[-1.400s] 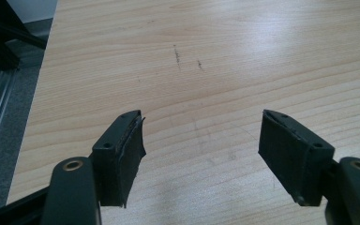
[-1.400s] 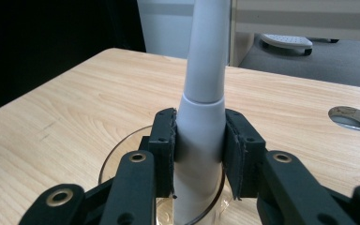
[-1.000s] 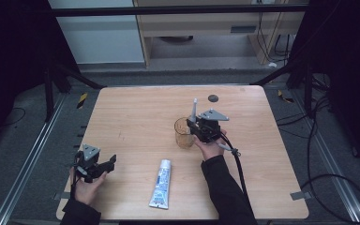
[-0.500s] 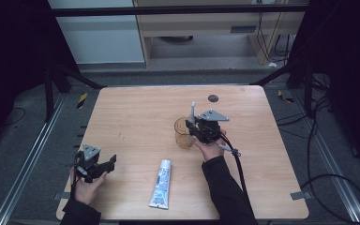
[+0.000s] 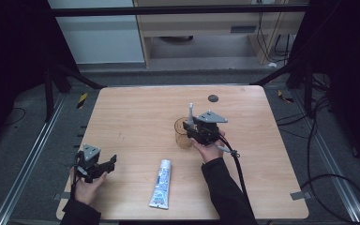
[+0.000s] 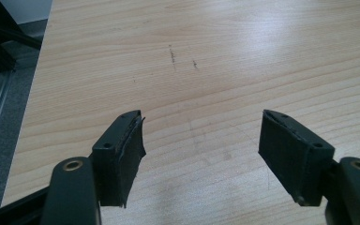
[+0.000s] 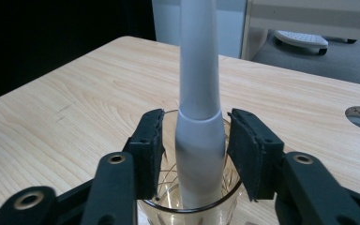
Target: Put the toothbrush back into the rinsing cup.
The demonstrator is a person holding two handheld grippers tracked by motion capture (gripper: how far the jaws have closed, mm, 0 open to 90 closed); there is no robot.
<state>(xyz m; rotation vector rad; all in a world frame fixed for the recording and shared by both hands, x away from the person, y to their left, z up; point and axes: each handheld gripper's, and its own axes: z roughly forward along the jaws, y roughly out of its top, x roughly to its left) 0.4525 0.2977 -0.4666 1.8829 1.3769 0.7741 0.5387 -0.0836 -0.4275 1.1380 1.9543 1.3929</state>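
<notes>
High view: near the middle of the frame the right tool (image 5: 191, 127) sits at the rim of a clear amber glass cup (image 5: 183, 133) on the tabletop (image 5: 136, 112), and a white toothbrush handle (image 5: 190, 111) stands upright out of the cup just above the jaws. At lower left the left tool (image 5: 107, 163) rests low over bare wood. A toothpaste tube (image 5: 161, 183) lies flat at lower centre, well apart from the cup. A dark round hole (image 5: 213, 98) marks the tabletop toward the upper middle.

Left gripper view: the left tool (image 6: 201, 157) has its jaws standing wide apart, with nothing between them but pale wood grain and a few faint marks.

Right gripper view: the toothbrush handle (image 7: 199, 117) rises through the centre of the frame, its thicker grey-white base down inside the glass cup (image 7: 168, 206), whose dark rim curves across the bottom. The right tool (image 7: 194, 152) has just been opening: its pads stand on either side of the handle with a narrow gap on each side, so the handle is between them but not clamped.

The handle looks light, stiff and smooth, so likely slippery under the pads; the thicker lower section just above the rim seems the surest place to grip. The cup looks fragile and easy to tip, so any pull on the handle should go straight up.
</notes>
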